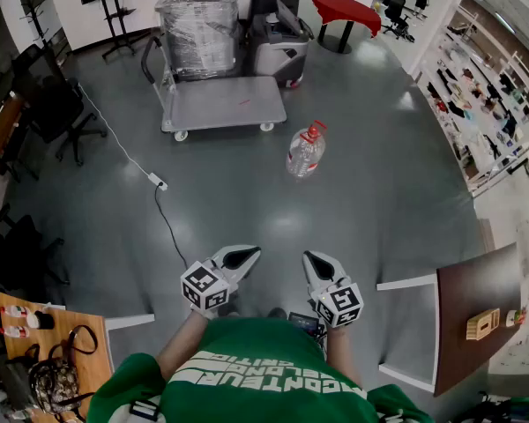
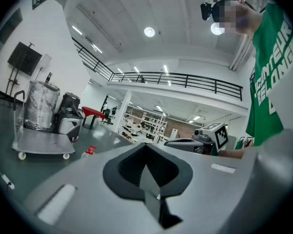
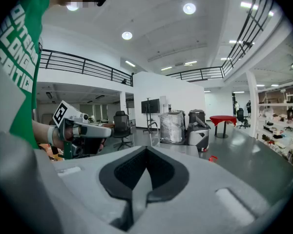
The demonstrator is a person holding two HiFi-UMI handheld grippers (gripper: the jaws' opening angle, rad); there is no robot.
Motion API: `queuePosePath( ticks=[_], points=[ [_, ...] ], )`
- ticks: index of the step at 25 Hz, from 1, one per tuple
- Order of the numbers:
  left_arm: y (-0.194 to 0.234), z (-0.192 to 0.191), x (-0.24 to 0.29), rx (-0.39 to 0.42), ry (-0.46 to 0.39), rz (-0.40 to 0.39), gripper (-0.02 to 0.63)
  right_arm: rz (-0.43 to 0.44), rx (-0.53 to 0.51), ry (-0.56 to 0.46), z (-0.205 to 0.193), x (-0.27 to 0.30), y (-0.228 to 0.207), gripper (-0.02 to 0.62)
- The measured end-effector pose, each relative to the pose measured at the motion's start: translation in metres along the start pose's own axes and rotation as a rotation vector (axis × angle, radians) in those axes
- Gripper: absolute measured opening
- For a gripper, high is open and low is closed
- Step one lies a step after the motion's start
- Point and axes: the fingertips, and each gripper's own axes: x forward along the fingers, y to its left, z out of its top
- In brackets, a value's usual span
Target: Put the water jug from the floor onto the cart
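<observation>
Nearest the lens: the person's green shirt (image 1: 264, 386), and just past it the two claws, side by side and near each other

Left gripper (image 1: 242, 256): jaws pressed together with nothing between them, pointing level across the floor. Right gripper (image 1: 317, 261): likewise closed and empty, nose dipped a little

Water jug (image 1: 305, 151): on the grey floor, well ahead of both claws and closer to the right claw's line than the left's; neither claw touches it. Cart (image 1: 220, 102): farther ahead again, beyond the jug and to its left, with the near deck bare and a wrapped load (image 1: 198, 20) at the far end

Hazards, as I judge them:
- A cable (image 1: 163, 210) with a power strip lies ahead and left of the left claw, and could catch a foot on the walk in
- Jaws that arrive closed would push the jug rather than take it, and could topple it
- The clear rounded wall offers the pads little purchase, so a lift by the body alone may slip
- The wheeled cart may roll when the load lands

Orientation: I read the jug as standing, long axis vertical, red cap (image 1: 315, 130) uppermost; its lean away from me is most likely the wide lens
</observation>
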Motion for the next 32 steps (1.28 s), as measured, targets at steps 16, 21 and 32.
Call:
queuePosePath(
  ticks=[16,21,32],
  points=[
    [-0.029,-0.024,0.035,-0.009,0.051,-0.001,0.009,-0.002,-0.012,0.026,-0.021,-0.027,-0.027,-0.009],
    [-0.040,-0.031,0.046,-0.018,0.054,-0.015,0.009,-0.020,-0.008,0.032,-0.027,-0.042,-0.038,-0.008],
    [-0.091,-0.041,0.097,-0.010,0.055,-0.120,0.009,-0.095,0.047,0.020,-0.048,-0.097,-0.082,-0.008]
  ],
)
